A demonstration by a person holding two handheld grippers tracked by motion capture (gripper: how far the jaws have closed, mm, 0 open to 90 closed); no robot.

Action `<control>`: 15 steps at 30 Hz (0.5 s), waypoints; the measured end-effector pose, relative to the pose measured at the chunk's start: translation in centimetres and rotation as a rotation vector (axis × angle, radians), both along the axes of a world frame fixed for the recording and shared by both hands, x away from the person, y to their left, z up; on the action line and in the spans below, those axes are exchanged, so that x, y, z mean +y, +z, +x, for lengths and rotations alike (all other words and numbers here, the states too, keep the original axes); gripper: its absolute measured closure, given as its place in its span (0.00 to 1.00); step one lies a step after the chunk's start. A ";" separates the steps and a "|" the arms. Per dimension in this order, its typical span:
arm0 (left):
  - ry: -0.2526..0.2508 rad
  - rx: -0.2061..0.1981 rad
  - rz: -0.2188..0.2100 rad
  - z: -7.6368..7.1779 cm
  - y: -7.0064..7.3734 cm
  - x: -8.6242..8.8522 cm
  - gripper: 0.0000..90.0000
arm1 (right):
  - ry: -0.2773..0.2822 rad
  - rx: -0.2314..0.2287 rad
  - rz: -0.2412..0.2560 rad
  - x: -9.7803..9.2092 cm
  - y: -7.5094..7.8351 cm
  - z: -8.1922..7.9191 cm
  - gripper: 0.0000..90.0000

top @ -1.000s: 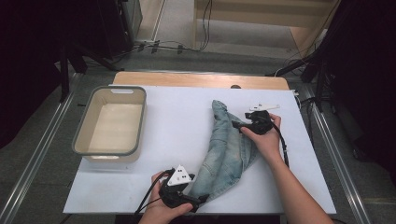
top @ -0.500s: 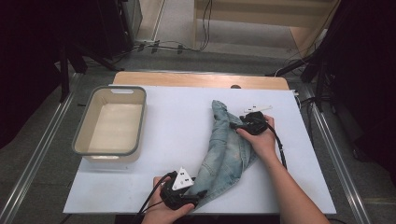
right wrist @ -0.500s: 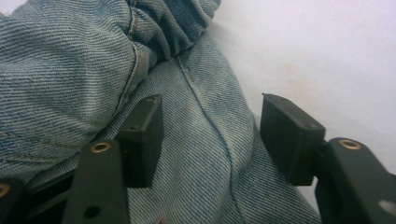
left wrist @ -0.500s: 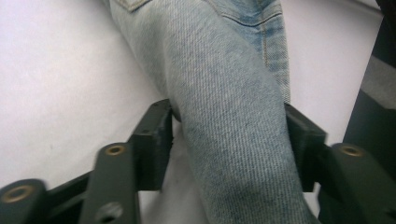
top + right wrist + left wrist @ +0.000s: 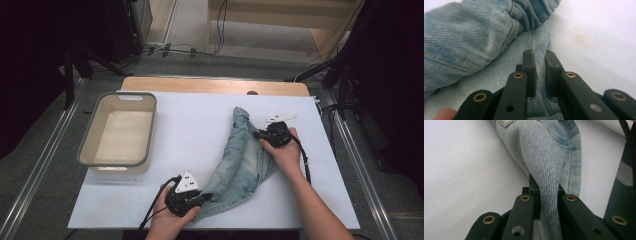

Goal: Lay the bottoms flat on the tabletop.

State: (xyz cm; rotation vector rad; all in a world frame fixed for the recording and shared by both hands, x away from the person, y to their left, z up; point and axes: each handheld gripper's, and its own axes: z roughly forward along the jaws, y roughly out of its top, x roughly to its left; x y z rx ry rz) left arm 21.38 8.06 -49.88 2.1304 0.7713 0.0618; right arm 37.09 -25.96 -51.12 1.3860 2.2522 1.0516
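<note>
A pair of light-blue jeans (image 5: 240, 160) is seen bunched on the white table (image 5: 200, 125), its long axis run diagonally from the far end near the table's middle down to the near edge on the person's left. Both ends are held. The near end is pinched by the left gripper (image 5: 192, 200), and in the left gripper view a ridge of denim (image 5: 549, 202) is drawn up tightly between the closed jaws. The far right side of the cloth is gripped by the right gripper (image 5: 265, 135); in the right gripper view a seam fold (image 5: 540, 75) is caught between jaws that are nearly shut, with only the thickness of cloth between them.

So the garment is stretched between the two hands, the left hand nearest the person, the right hand farther out and to the right. Any spreading or folding is judged to turn on that diagonal: the two grippers lie at opposite ends of it.

Against the frames a moment ago, little is changed. The right gripper is shifted very slightly, the left gripper's hold is kept, and the denim is left in much the same lie. The grey-rimmed bin (image 5: 120, 132) is unmoved at the left, well apart from the cloth.
</note>
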 end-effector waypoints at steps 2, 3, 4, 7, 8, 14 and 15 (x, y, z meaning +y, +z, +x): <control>0.005 0.004 -0.014 0.5 0.2 0.2 0.93 | -0.015 0.003 0.012 -0.5 0.2 -0.4 0.89; 0.009 0.004 -0.023 0.7 0.3 0.3 0.93 | -0.022 0.002 0.017 -0.7 0.3 -0.6 0.89; 0.012 0.003 -0.026 1.0 0.4 0.4 0.93 | -0.032 0.002 0.026 -1.1 0.4 -0.9 0.89; 0.017 0.012 -0.045 2.0 0.6 0.6 0.93 | -0.067 -0.010 0.042 -2.2 1.0 -1.9 0.89; 0.018 0.016 -0.050 2.3 0.6 0.6 0.93 | -0.075 -0.019 0.032 -2.4 1.2 -2.4 0.89; 0.008 0.026 -0.072 3.9 0.8 0.3 0.93 | -0.119 -0.034 0.019 -3.5 2.0 -4.6 0.89; 0.004 0.028 -0.072 4.1 0.8 0.2 0.93 | -0.127 -0.035 0.024 -3.8 2.1 -4.8 0.89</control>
